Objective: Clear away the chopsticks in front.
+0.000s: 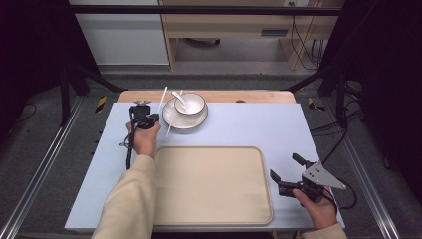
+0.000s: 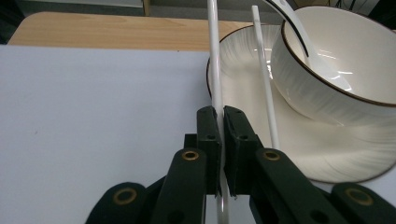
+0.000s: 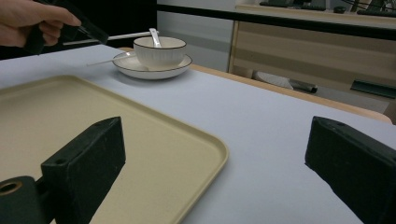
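The left gripper (image 2: 220, 140) has its jaws pinched tight on one white chopstick (image 2: 215, 60), low on the shaft, beside the plate (image 1: 171, 118); its twin (image 2: 265, 88) lies on the plate rim against the bowl (image 2: 336, 70). Thin, stiff, glossy sticks (likely slippery), so a grip nearer mid-length seems steadier. The left hand (image 1: 144, 139) reaches forward. The right gripper (image 1: 286, 172) idles wide open by the tray (image 1: 214, 209) on the worktop (image 1: 259, 124).
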The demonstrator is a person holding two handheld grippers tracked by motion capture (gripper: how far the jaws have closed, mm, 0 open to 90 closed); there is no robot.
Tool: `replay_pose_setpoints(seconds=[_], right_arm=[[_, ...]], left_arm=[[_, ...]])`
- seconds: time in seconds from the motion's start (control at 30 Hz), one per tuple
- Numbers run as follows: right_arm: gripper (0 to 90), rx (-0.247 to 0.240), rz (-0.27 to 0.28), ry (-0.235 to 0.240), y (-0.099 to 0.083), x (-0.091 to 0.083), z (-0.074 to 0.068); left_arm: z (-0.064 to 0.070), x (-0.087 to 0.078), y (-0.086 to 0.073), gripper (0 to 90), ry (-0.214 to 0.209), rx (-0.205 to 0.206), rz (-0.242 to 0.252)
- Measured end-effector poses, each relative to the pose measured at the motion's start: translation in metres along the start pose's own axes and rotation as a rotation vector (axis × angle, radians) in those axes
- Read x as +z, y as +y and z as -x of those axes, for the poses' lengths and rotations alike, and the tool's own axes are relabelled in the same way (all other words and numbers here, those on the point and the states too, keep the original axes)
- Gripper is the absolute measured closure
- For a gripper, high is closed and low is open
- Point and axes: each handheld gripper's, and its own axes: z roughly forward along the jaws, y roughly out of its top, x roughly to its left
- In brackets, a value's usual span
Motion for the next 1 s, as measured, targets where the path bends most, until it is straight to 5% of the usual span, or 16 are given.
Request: replay_pose_setpoints(seconds=[0.4, 0.5, 1.0], right_arm=[[5.1, -0.007, 0.007, 0.02, 0.002, 0.001, -0.004], [5.0, -0.018, 0.007, 0.031, 0.003, 0.002, -0.007], [5.1, -0.003, 0.004, 0.029, 0.002, 0.002, -0.007]], left_arm=[[0.004, -0.079, -0.058, 85.1, 0.026, -0.005, 0.022], [0.009, -0.102, -0.075, 85.1, 0.013, -0.043, 0.04], [0.046, -0.148, -0.141, 85.2, -0.006, -0.077, 0.038]])
